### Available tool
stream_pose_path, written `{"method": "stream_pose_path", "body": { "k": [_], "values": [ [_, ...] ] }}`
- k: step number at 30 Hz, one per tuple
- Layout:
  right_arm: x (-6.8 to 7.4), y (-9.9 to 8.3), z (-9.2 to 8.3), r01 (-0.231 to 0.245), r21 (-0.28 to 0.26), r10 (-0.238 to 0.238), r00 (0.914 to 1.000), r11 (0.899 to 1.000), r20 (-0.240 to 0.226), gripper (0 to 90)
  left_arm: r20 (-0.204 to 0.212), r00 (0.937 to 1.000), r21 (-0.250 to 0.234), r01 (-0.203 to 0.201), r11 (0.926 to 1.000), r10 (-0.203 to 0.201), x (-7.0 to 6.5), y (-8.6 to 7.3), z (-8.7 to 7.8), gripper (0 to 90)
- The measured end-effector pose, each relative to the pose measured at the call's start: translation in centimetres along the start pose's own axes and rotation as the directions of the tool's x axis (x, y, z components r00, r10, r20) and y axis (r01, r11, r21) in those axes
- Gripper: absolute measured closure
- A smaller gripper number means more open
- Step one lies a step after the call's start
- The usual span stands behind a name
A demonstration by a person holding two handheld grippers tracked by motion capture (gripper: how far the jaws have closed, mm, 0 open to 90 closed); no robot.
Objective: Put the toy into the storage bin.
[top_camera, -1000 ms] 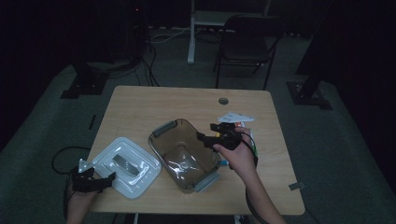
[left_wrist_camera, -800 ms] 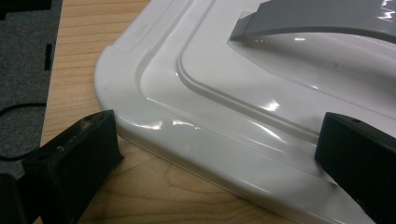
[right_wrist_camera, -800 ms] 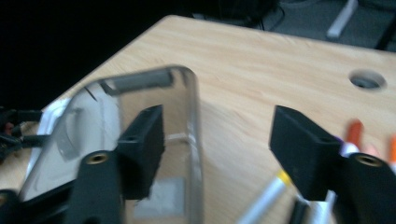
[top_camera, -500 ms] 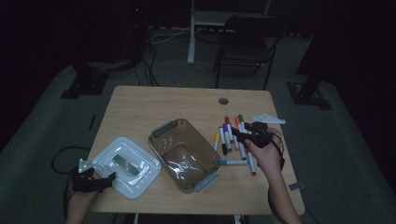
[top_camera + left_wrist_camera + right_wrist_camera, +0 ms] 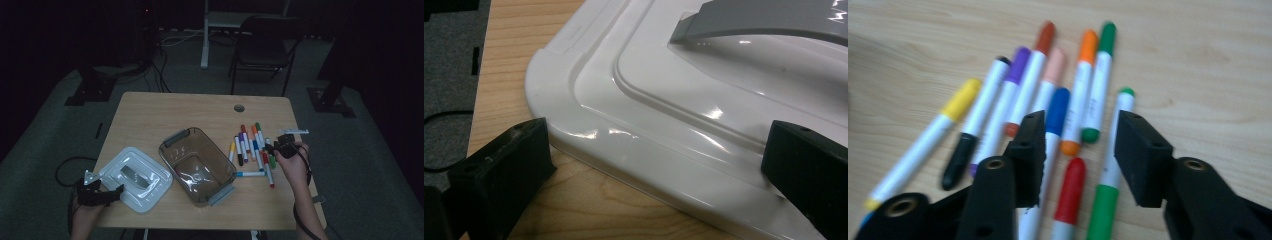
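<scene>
Markers [image 5: 1068, 120] look light, stiff and roll-prone, best pinched mid-barrel; right gripper [image 5: 1078, 150] closing, nothing pinched yet; left gripper [image 5: 649, 165] spread at lid [image 5: 664, 115].

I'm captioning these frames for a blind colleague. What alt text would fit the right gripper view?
Two black jaws of the right claw stand apart just above a loose bunch of capped markers lying on a wooden table, not gripping any. A red-capped marker and a green-capped marker show between the jaws, with yellow, black, purple, blue and orange caps fanned out beyond.
</scene>
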State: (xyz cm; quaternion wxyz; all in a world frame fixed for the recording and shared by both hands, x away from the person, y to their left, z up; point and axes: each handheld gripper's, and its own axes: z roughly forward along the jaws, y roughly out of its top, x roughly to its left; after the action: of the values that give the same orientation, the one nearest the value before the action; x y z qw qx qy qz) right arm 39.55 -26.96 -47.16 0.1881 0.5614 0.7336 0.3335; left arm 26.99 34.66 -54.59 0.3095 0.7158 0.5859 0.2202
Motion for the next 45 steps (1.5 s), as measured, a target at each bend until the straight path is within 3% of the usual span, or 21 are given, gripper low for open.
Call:
{"method": "stream_pose_path", "body": {
  "k": [2, 5, 13, 16, 20, 24, 27, 33, 40, 45],
  "values": [
    [-0.9, -0.4, 1.5, -0.004, 0.024, 0.003, 0.9990, 1.000, 0.044, 61.2, 0.000, 1.0000, 0.000, 0.000, 1.0000, 0.000, 0.0, 0.0, 0.0, 0.5],
    [-1.7, -0.5, 2.7, -0.019, 0.049, 0.016, 0.9978, 0.999, 0.065, 63.4, 0.000, 1.0000, 0.000, 0.000, 1.0000, 0.000, 0.0, 0.0, 0.0, 0.5],
    [-2.3, -0.9, 4.6, -0.056, 0.104, 0.049, 0.9965, 0.993, 0.067, 64.4, 0.000, 1.0000, 0.000, 0.000, 1.0000, 0.000, 0.0, 0.0, 0.0, 0.5],
    [-2.6, -1.3, 5.2, -0.083, 0.137, 0.072, 0.9939, 0.987, 0.084, 70.9, 0.000, 1.0000, 0.000, 0.000, 1.0000, 0.000, 0.0, 0.0, 0.0, 0.5],
    [-2.8, -1.7, 5.5, -0.094, 0.153, 0.079, 0.9919, 0.984, 0.100, 73.2, 0.000, 1.0000, 0.000, 0.000, 1.0000, 0.000, 0.0, 0.0, 0.0, 0.5],
    [-2.8, -1.7, 5.4, -0.110, 0.159, 0.091, 0.9882, 0.981, 0.124, 75.6, 0.000, 1.0000, 0.000, 0.000, 1.0000, 0.000, 0.0, 0.0, 0.0, 0.5],
    [-2.6, -1.7, 5.4, -0.099, 0.163, 0.073, 0.9852, 0.982, 0.155, 76.4, 0.000, 1.0000, 0.000, 0.000, 1.0000, 0.000, 0.0, 0.0, 0.0, 0.5],
    [-3.0, -1.7, 4.8, -0.157, 0.170, 0.130, 0.9786, 0.973, 0.159, 76.5, 0.000, 1.0000, 0.000, 0.000, 1.0000, 0.000, 0.0, 0.0, 0.0, 0.5],
    [-2.7, -0.9, 3.0, -0.167, 0.143, 0.150, 0.9807, 0.975, 0.126, 76.5, 0.000, 1.0000, 0.000, 0.000, 1.0000, 0.000, 0.0, 0.0, 0.0, 0.5],
    [-1.6, 0.3, 1.2, -0.150, 0.109, 0.142, 0.9864, 0.983, 0.083, 76.5, 0.000, 1.0000, 0.000, 0.000, 1.0000, 0.000, 0.0, 0.0, 0.0, 0.5]
  ]
}}
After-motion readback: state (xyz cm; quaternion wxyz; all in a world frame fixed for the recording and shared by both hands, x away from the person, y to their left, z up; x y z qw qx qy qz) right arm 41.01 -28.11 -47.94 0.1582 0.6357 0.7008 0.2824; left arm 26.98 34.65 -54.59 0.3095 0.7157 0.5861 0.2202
